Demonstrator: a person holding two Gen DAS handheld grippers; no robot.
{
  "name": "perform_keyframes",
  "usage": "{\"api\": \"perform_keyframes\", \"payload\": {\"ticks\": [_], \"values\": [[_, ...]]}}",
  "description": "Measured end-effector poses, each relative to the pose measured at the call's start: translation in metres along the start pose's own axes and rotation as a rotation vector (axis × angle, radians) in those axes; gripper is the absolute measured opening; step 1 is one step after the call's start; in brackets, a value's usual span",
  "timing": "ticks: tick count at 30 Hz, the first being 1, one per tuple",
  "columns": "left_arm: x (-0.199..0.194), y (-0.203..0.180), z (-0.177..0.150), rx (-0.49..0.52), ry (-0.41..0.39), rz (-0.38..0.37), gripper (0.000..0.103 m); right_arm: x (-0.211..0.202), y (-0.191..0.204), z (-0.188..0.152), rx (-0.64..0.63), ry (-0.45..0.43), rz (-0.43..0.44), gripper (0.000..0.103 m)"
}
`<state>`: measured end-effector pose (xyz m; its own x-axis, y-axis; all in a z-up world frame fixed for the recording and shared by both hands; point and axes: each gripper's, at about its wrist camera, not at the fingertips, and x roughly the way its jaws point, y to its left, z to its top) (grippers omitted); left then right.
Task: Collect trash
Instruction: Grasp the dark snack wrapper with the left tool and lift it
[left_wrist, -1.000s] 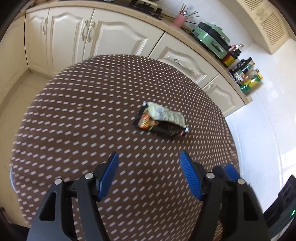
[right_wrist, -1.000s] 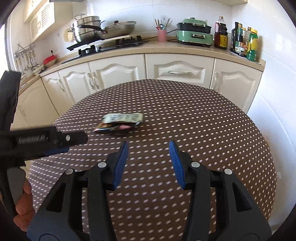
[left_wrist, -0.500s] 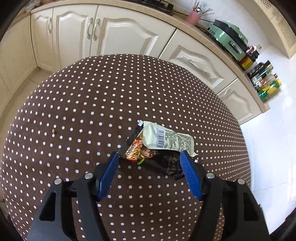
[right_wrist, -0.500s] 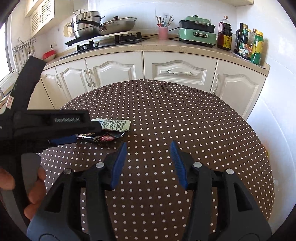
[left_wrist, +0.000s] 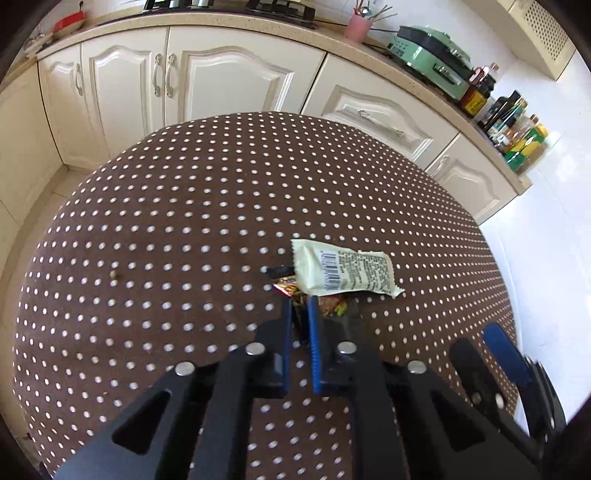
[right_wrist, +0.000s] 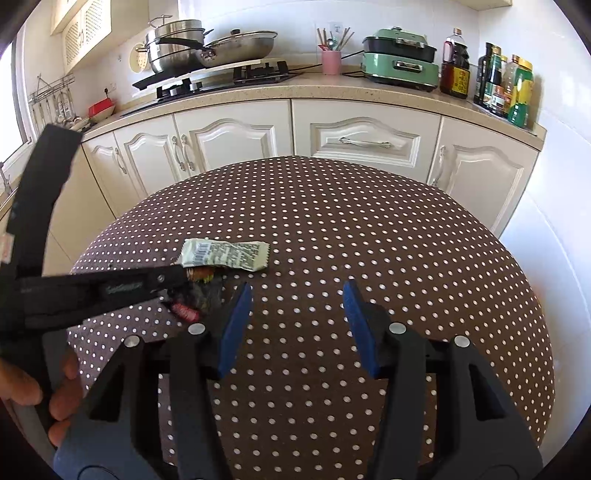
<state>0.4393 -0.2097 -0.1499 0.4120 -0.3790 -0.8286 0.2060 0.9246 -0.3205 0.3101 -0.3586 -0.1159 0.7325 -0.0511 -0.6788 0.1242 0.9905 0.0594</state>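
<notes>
Crumpled snack wrapper (left_wrist: 343, 275), pale green back with barcode, dark printed front, lay on round bench with brown white-dotted cloth (left_wrist: 184, 229), right of centre. Left tongs (left_wrist: 300, 314), black with blue pads, pinched together on wrapper's dark near edge. Right tongs (right_wrist: 297, 325) spread apart, holding nothing, just beside wrapper over cloth. Small crumb (left_wrist: 114, 274) on cloth, well apart to left. Cream cabinets (right_wrist: 362, 140) behind bench.
</notes>
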Motion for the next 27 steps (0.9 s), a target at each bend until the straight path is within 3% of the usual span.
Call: {"api": "perform_keyframes", "payload": {"ticks": [7, 13, 21, 24, 27], "values": [[-0.026, 0.046, 0.001, -0.035, -0.049, 0.012, 0.002, 0.025, 0.026, 0.01, -0.066, 0.039, 0.05, 0.054], [-0.044, 0.089, 0.007, -0.094, -0.084, 0.018, 0.001, 0.055, 0.063, 0.017, -0.199, 0.074, 0.081, 0.059], [-0.048, 0.103, 0.008, -0.094, -0.083, -0.009, 0.001, 0.084, 0.086, 0.018, -0.318, 0.131, 0.079, 0.067], [-0.046, 0.103, 0.005, -0.088, -0.076, -0.024, 0.001, 0.089, 0.085, 0.019, -0.302, 0.139, 0.065, 0.062], [-0.046, 0.103, 0.003, -0.085, -0.072, -0.038, 0.001, 0.089, 0.087, 0.018, -0.302, 0.131, 0.055, 0.049]]}}
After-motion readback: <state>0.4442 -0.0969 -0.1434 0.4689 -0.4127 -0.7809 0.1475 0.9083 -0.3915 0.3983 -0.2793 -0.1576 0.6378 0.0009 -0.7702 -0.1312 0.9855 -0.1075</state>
